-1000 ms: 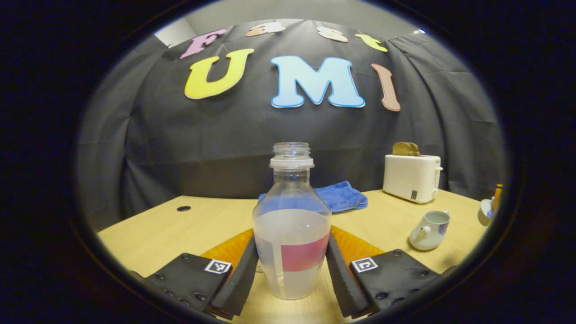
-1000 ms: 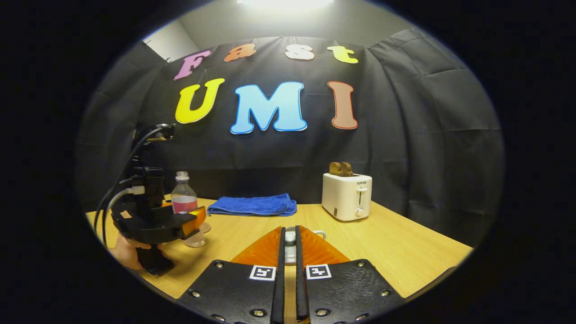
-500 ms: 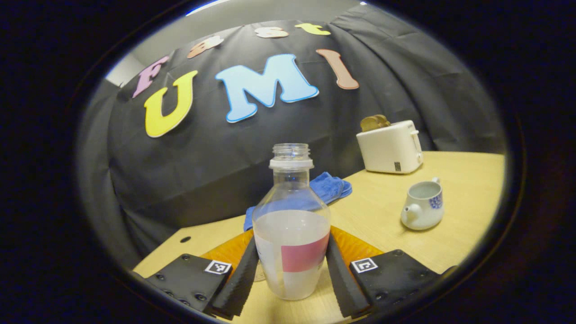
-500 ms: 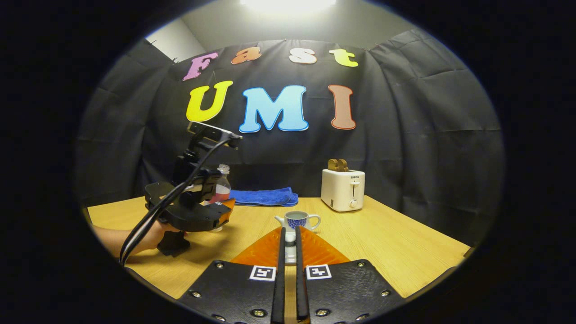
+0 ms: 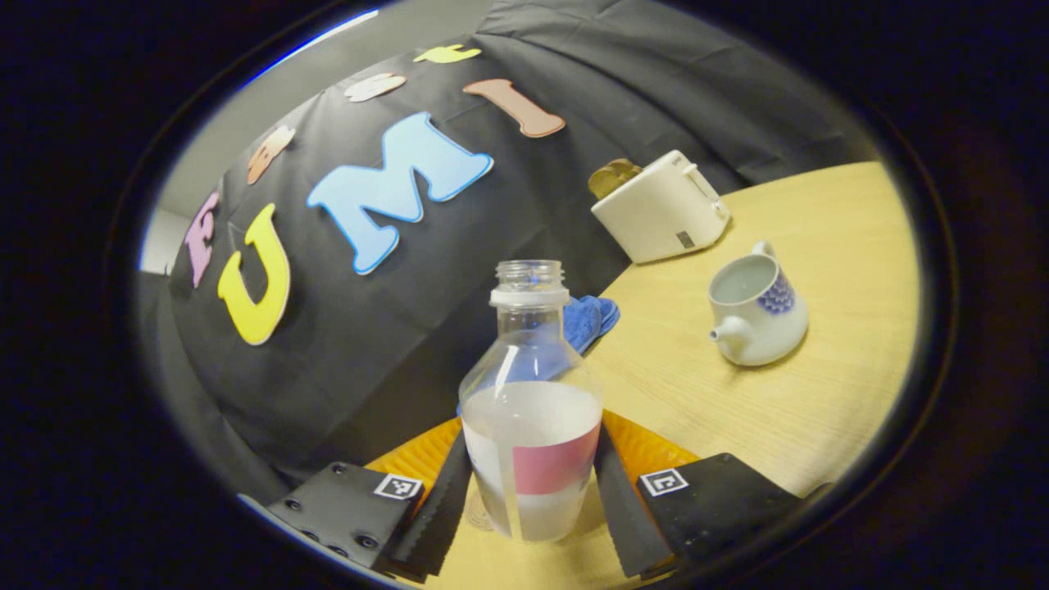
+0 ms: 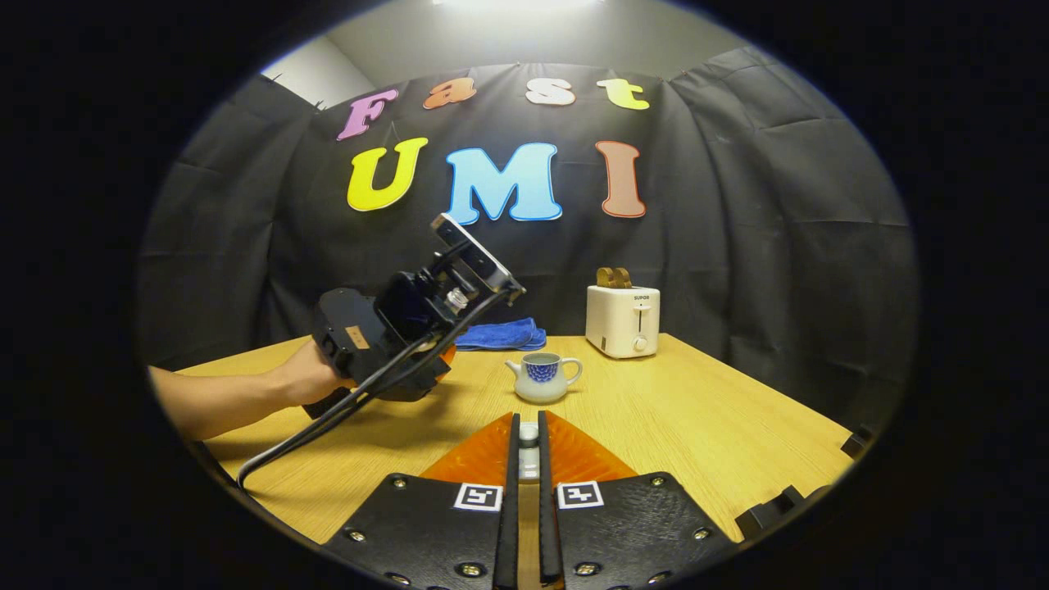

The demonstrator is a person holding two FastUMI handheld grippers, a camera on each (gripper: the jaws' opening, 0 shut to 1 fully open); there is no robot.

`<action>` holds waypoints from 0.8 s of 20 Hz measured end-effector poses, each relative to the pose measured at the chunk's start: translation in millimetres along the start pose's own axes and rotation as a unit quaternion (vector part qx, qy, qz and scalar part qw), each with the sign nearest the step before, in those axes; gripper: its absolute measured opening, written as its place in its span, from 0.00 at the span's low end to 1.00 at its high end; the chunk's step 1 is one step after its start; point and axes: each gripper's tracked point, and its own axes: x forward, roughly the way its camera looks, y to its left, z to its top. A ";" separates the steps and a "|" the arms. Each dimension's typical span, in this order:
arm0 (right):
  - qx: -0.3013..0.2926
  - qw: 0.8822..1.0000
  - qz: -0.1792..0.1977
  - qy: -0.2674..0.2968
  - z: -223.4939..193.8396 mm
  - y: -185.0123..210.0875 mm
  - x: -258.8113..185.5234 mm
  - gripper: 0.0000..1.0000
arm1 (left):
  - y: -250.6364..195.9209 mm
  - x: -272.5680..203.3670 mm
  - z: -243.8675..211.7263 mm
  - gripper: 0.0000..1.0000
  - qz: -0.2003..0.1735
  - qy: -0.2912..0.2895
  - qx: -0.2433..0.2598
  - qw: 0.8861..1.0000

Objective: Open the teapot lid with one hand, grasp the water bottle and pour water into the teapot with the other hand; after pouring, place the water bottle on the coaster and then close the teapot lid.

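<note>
The left gripper is clamped on the uncapped water bottle, both fingers pressing its sides, held off the wooden table and leaning toward the open teapot. The right gripper pinches the small teapot lid between nearly closed jaws. Beyond stand a toaster and a blue towel.

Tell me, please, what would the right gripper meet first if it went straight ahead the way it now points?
Probably the open teapot, which stands on the table straight beyond the right gripper; depth is hard to judge.
</note>
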 end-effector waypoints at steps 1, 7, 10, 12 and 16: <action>-0.001 1.000 0.002 0.002 -1.4 1.5 -2.1 0.10 | 0.6 1.4 3.7 0.87 0.004 -0.002 0.018 1.000; 0.003 1.000 0.013 0.000 -0.2 6.6 -8.3 0.10 | -8.3 14.1 15.7 0.87 0.003 0.008 0.128 0.992; 0.008 1.000 0.015 -0.001 -1.3 6.4 -9.1 0.10 | -18.7 18.8 19.8 0.87 -0.008 0.007 0.162 0.987; 0.016 1.000 0.016 -0.005 0.4 4.5 -10.7 0.10 | -19.7 22.6 23.1 0.87 -0.007 0.009 0.194 0.981; 0.015 1.000 0.013 -0.008 -0.4 1.4 -10.8 0.10 | -26.6 22.1 30.4 0.87 -0.007 0.005 0.252 0.968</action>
